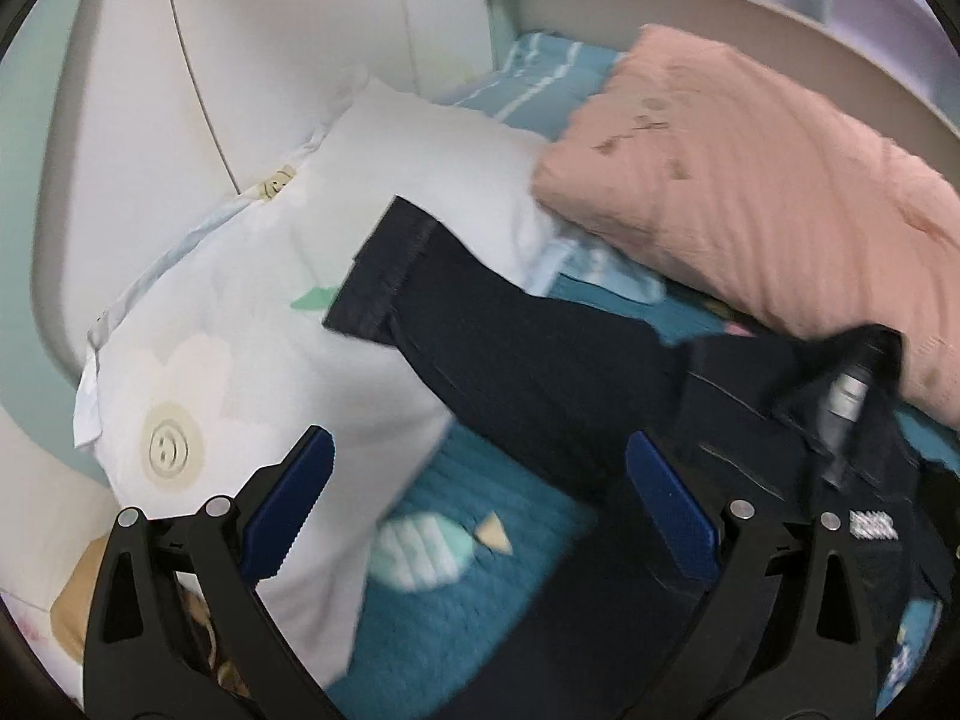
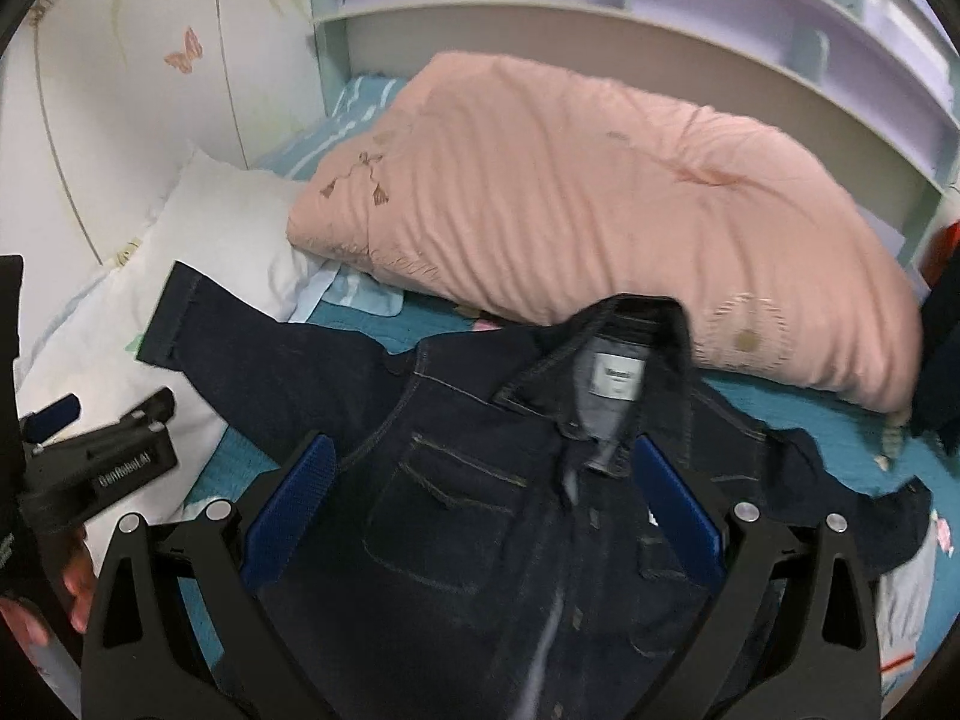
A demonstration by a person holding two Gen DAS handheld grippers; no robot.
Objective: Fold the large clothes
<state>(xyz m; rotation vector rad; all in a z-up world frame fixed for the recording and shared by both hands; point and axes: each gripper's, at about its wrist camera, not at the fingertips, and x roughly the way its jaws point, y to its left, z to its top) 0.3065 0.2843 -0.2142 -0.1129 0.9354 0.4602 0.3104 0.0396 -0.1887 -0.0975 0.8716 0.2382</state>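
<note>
Sprawling dark denim jacket [image 2: 480,510], sleeve cuff [image 1: 378,276] overlapping white pillow [image 1: 252,324].

Teal bed [image 2: 432,315] bears denim jacket [image 2: 480,516], pink pillow [image 2: 600,192], white pillow [image 1: 360,192].

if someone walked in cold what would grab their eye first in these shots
The dark denim jacket spread front-up on the teal bedspread, collar toward the headboard, fills the middle of the right wrist view. One sleeve stretches out over a white pillow at the left. Behind it lies a big pink quilt, and both the left gripper and right gripper hang open above the fabric.
</note>
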